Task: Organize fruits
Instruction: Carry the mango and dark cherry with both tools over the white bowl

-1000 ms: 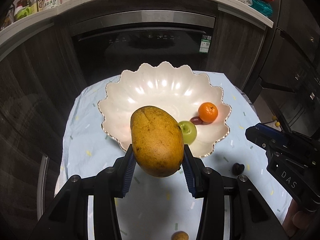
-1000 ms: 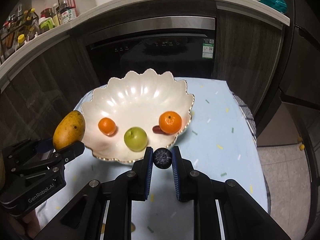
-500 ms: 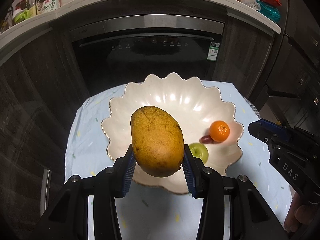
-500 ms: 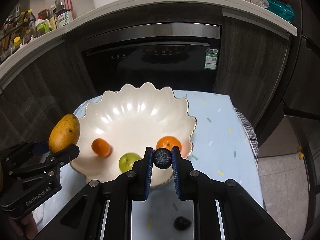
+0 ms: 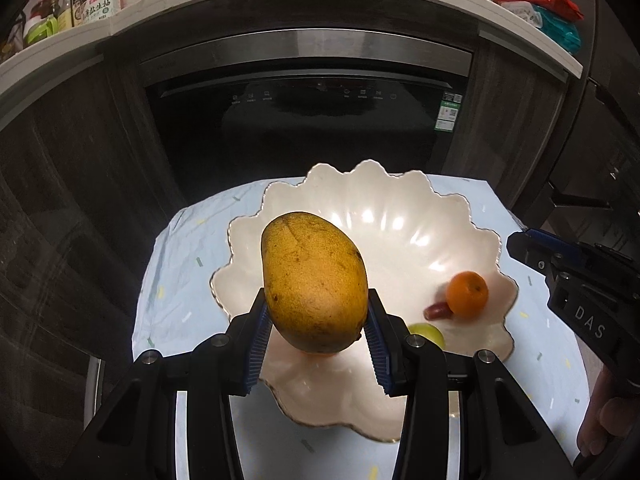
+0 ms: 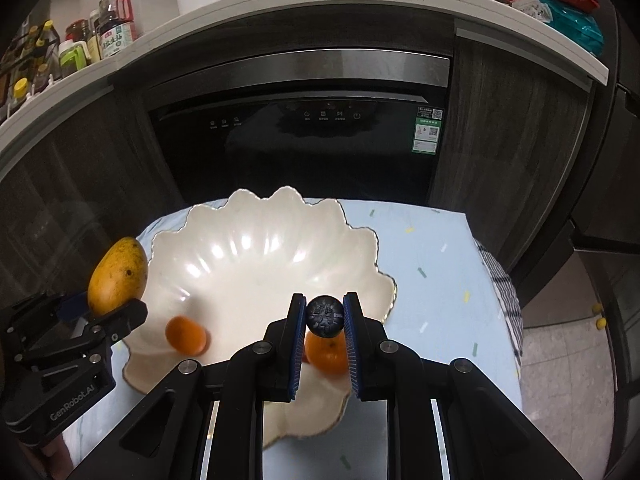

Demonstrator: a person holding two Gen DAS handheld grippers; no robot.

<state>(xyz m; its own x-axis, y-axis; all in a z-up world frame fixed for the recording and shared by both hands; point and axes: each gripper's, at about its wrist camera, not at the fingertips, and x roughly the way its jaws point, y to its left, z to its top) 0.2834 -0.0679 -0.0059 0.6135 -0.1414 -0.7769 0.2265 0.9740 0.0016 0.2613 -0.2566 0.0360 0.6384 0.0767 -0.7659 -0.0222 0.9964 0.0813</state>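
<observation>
The left gripper (image 5: 316, 334) is closed on a large yellow mango (image 5: 314, 284), held above the white scalloped ceramic bowl (image 5: 400, 216). Two small oranges (image 6: 186, 334), a green apple (image 5: 430, 332) and a red date (image 5: 437, 311) already lie inside. The right gripper (image 6: 324, 316) pinches a small dark round fruit (image 6: 325, 316) over the bowl on the light-blue covered surface (image 6: 432, 264). Both fruits are not yet released; nothing seems to block them.

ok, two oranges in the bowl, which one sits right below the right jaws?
The larger orange, directly under the dark berry in the right gripper. The smaller orange lies toward the mango side of the bowl.
</observation>
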